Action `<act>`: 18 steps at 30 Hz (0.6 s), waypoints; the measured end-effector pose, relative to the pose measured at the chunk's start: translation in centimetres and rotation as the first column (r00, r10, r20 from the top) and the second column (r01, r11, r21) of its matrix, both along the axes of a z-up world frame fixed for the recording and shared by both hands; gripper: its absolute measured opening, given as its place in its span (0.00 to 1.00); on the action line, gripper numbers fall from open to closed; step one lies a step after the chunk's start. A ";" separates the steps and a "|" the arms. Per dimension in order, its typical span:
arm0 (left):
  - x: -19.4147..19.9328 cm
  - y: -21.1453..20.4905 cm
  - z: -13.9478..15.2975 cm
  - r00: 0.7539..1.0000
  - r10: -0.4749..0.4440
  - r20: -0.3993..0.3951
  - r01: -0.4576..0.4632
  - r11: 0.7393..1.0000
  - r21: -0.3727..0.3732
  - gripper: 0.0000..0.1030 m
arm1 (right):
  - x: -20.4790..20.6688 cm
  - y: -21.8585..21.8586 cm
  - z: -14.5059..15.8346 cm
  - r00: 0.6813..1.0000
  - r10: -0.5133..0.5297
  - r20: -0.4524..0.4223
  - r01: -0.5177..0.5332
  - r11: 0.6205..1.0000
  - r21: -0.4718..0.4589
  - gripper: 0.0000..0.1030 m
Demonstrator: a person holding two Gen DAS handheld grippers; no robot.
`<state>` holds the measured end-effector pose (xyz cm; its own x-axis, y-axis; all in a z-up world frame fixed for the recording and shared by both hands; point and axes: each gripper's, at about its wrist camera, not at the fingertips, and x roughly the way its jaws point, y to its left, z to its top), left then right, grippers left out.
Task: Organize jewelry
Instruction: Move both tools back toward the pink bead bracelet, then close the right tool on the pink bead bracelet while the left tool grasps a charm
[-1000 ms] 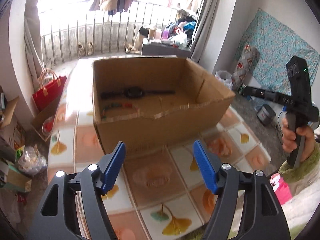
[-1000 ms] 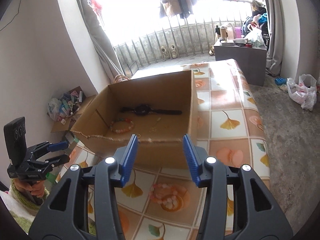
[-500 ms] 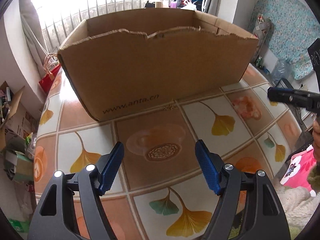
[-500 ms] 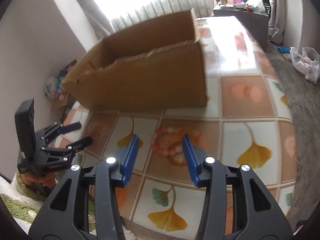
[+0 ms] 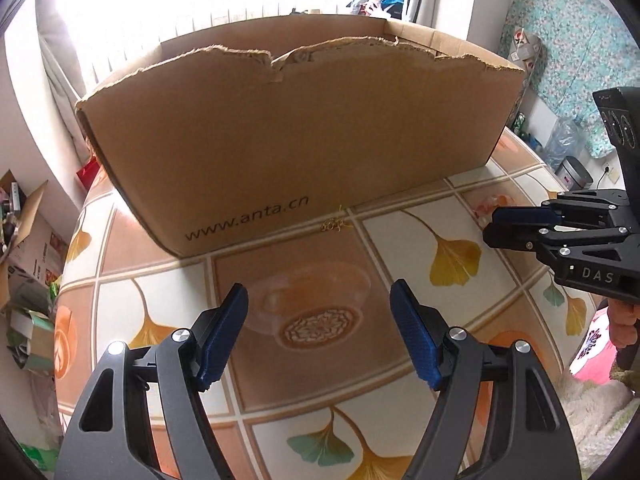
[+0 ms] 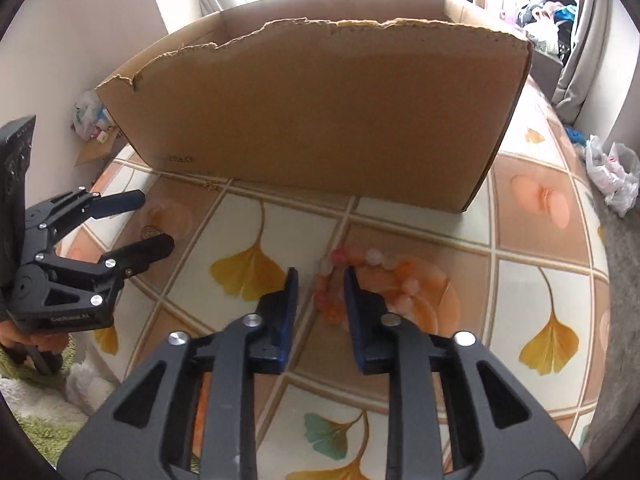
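Note:
A pink and orange bead bracelet [image 6: 360,280] lies on the tiled tabletop [image 6: 540,300] in front of the cardboard box [image 6: 328,116]. My right gripper [image 6: 320,284] is low over the table, its jaws partly open around the bracelet's left side, not gripping it. A small gold chain [image 5: 334,224] lies at the foot of the box [image 5: 296,136]; it also shows in the right wrist view [image 6: 210,185]. My left gripper [image 5: 320,312] is open and empty, low over the table, short of the chain. The box's contents are hidden.
The box's torn front wall stands close ahead of both grippers. The right gripper shows at the right of the left wrist view [image 5: 520,226], the left gripper at the left of the right wrist view [image 6: 132,220]. Bags and clutter lie on the floor [image 5: 24,280] around the table.
Both grippers dropped from above the box down toward the tabletop. The right gripper moved onto the bracelet and its jaws narrowed around it. The left gripper closed in toward the gold chain.

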<state>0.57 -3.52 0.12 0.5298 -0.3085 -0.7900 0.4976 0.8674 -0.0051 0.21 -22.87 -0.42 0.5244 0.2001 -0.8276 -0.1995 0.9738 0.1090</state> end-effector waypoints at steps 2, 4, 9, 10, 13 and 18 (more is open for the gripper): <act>0.2 -0.6 0.0 1.000 -0.008 0.008 0.008 1.000 -0.005 0.70 | 0.0 -0.1 -0.2 1.000 0.000 -0.001 0.000 1.000 0.005 0.08; 0.4 -0.9 0.1 1.000 -0.016 0.018 0.016 1.000 -0.010 0.70 | 0.0 0.0 -0.3 1.000 0.002 0.001 -0.002 1.000 0.009 0.08; 1.1 -1.9 0.5 0.998 -0.037 0.053 0.038 0.999 -0.030 0.64 | -0.5 -0.1 -0.3 1.000 0.002 0.013 -0.002 1.000 0.007 0.08; 1.3 -2.1 0.6 0.998 -0.035 0.059 0.037 0.999 -0.031 0.61 | -0.6 -0.1 -0.3 1.000 -0.001 0.013 0.000 1.000 0.011 0.08; 2.3 -2.4 0.4 0.998 -0.025 0.056 0.028 0.999 -0.040 0.50 | -0.6 -0.2 -0.3 1.000 -0.009 0.011 0.008 0.999 0.031 0.08; 3.0 -2.6 0.1 0.999 -0.006 0.050 0.008 0.999 -0.042 0.41 | -0.6 -0.4 -0.4 1.000 -0.013 0.012 0.013 0.999 0.040 0.08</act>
